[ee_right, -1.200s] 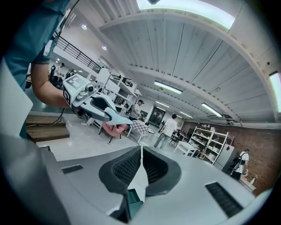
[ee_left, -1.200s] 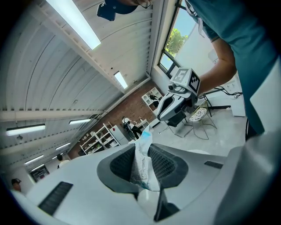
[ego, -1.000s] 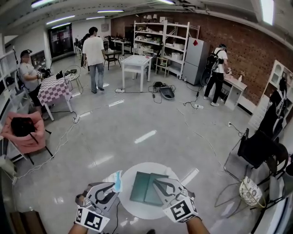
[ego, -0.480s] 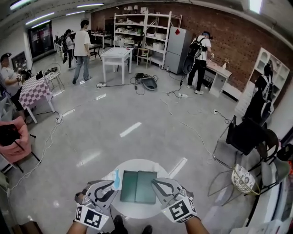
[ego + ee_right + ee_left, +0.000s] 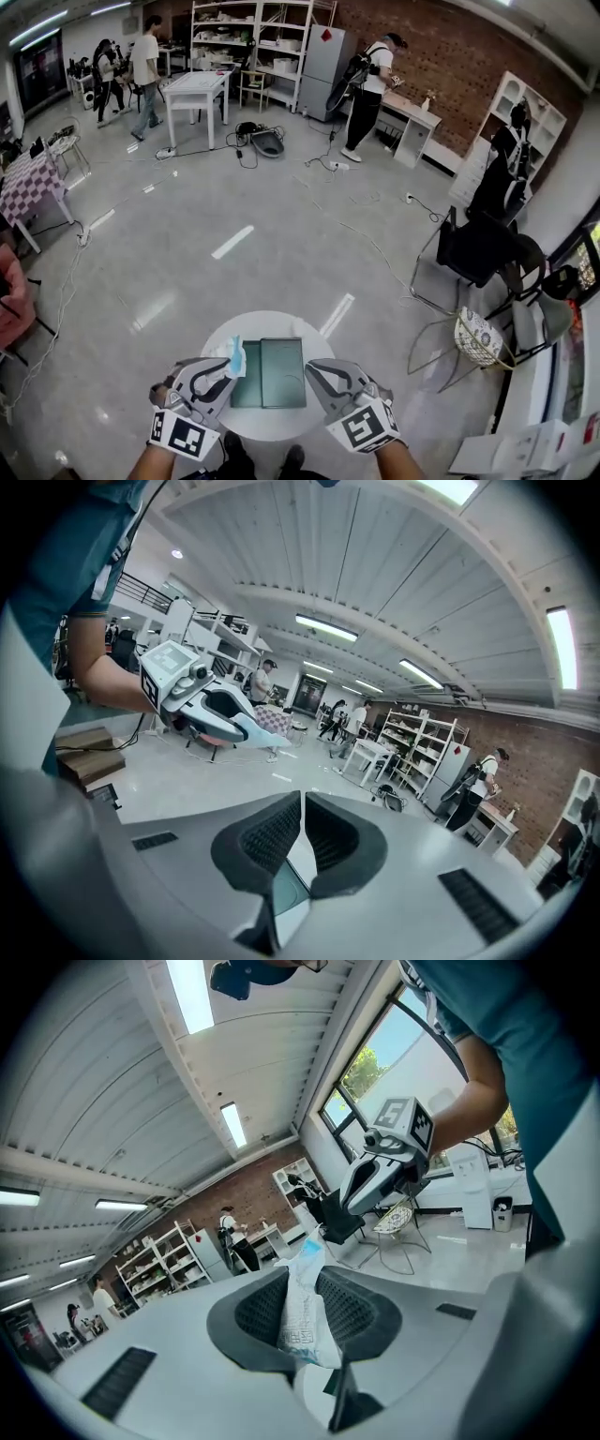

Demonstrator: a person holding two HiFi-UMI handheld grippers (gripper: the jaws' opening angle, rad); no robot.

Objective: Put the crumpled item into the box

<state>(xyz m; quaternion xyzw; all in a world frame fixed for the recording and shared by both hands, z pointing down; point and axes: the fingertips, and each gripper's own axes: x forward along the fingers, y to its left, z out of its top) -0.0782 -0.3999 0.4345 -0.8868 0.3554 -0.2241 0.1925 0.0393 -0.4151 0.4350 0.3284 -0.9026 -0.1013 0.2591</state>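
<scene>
A dark green flat box lies on a small round white table right below me. My left gripper hangs over the table's left part, just left of the box, shut on the crumpled white and blue item. In the left gripper view the crumpled item stands pinched between the ribbed pads. My right gripper hovers at the box's right edge, its jaws shut with nothing in them. The right gripper view shows the left gripper with the crumpled item at its tip.
Black chairs and a wire stool with a patterned cushion stand to the right. Cables trail over the grey floor. People stand far off by the shelves and a desk.
The head view has swung, so the room has shifted left and the table sits a little higher in the picture. Both grippers keep their stance; the left still holds the crumpled item.
</scene>
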